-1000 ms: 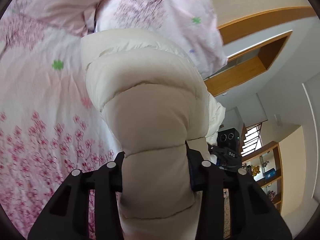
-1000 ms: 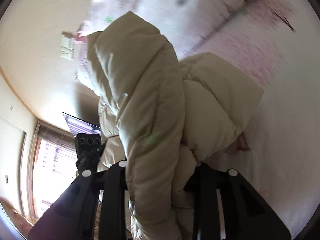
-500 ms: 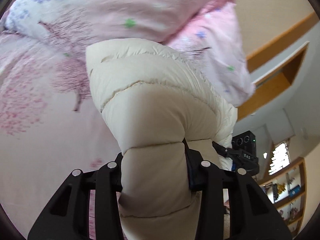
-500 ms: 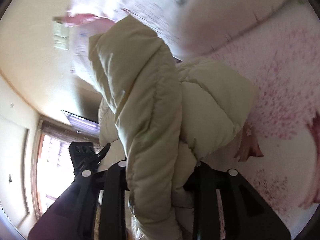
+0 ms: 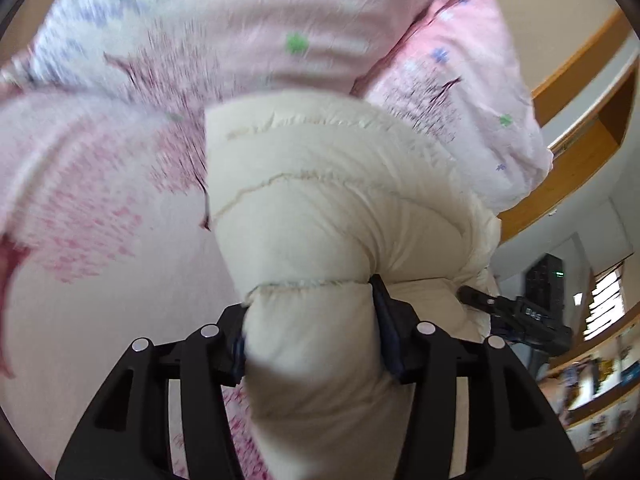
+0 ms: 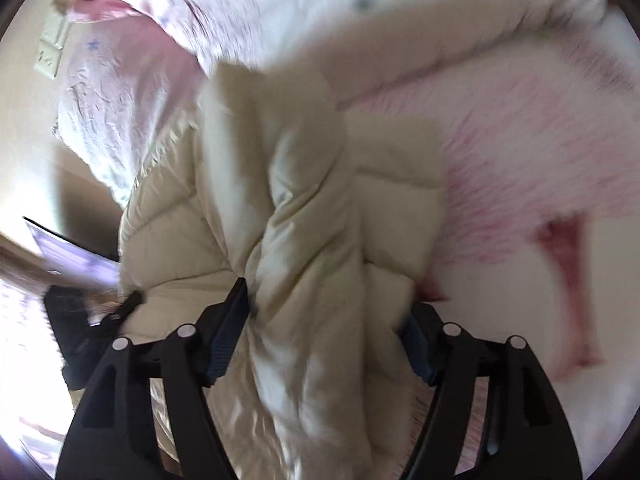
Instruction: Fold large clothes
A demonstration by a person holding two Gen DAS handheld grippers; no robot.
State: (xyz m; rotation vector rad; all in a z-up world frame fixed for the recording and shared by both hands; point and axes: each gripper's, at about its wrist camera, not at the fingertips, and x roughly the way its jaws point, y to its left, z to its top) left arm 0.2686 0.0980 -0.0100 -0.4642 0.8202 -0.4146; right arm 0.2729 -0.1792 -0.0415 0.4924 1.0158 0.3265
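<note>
Both the left gripper [image 5: 310, 332] and the right gripper [image 6: 328, 328] pinch thick folds of a cream puffer jacket [image 5: 332, 200] bulging ahead of the fingers, above a pink blossom-print bedsheet [image 5: 80, 280], pillows [image 5: 460, 80] beyond, wooden shelving [image 5: 592, 128] to the right.

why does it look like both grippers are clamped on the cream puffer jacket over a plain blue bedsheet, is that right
Not quite: the bedsheet is pink with a floral print, not plain blue, as the left wrist view shows. Both the left gripper and right gripper do clamp the cream puffer jacket.
</note>
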